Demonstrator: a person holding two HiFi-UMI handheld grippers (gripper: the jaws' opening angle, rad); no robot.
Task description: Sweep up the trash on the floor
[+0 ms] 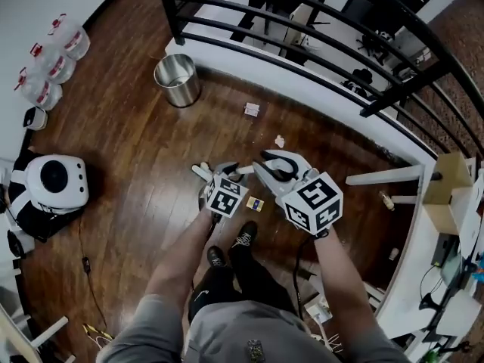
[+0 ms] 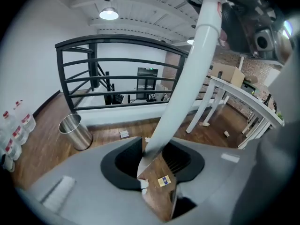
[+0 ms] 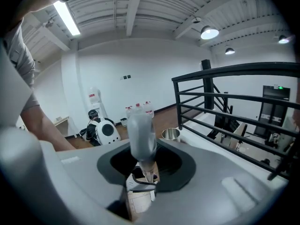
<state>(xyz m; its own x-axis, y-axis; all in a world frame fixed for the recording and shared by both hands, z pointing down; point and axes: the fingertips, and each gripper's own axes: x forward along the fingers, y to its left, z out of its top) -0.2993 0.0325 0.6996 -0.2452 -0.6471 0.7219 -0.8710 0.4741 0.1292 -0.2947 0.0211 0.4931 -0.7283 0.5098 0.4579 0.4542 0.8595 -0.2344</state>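
Observation:
Trash lies on the wooden floor: a small white card [image 1: 252,110] [image 2: 124,134], a crumpled scrap [image 1: 280,141] [image 2: 147,139] and a yellow-and-blue packet [image 1: 255,203] [image 2: 163,181]. My left gripper [image 1: 215,174] [image 2: 157,182] is shut on a long white pole [image 2: 187,78] that slants up to the right; the packet shows on the floor between its jaws. My right gripper [image 1: 276,169] [image 3: 143,182], higher and to the right, is shut on a pale grey handle [image 3: 140,130], blurred, with a white black-trimmed piece [image 3: 140,191] below it.
A steel bin [image 1: 177,80] [image 2: 77,131] [image 3: 171,134] stands by the black railing [image 1: 302,36]. Water jugs [image 1: 53,59] and a white carrier pack [image 1: 53,181] sit at the left wall. White table legs [image 1: 386,178] and a cardboard box [image 1: 446,174] are at right.

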